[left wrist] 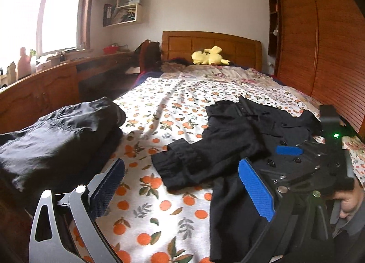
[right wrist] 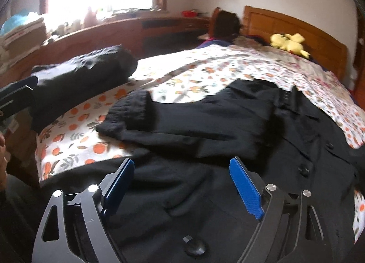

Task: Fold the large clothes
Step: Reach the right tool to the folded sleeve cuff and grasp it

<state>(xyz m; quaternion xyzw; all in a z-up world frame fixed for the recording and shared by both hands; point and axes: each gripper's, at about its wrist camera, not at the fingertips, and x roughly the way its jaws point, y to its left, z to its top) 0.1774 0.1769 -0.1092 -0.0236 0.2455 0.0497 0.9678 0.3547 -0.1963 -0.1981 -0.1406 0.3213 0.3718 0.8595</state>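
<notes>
Bed: I see a bed with a sheet (left wrist: pixel 159 112) that has orange fruit printed on it. A wooden headboard (left wrist: pixel 212 44) stands at the far end.

Coat: a big black coat (right wrist: pixel 205 130) lies spread on the near right part of the bed. One sleeve (left wrist: pixel 182 160) sticks out to the left, flat on the sheet. I can see round black buttons (right wrist: pixel 304 169) down its front.

Folded pile: a dark bundle of clothes (left wrist: pixel 59 139) sits on the near left part of the bed, well apart from the coat.

Left gripper (left wrist: pixel 180 183): my left jaws are spread wide — nothing is between them. Under the gap I see the sheet and the edge of the sleeve. The blue pads (left wrist: pixel 255 190) touch no cloth that I can see.

Right gripper (right wrist: pixel 182 185): my right jaws are spread too, right above the coat. The coat shows in the gap, but the pads do not pinch it.

Hand: a hand (left wrist: pixel 349 201) holds the right gripper at the right edge of the left view.

Toy: a yellow stuffed toy (left wrist: pixel 209 56) lies by the headboard — far from the coat.

Room: a window (left wrist: pixel 34 12) is bright on the left, and a wooden wardrobe (left wrist: pixel 319 46) stands on the right.
</notes>
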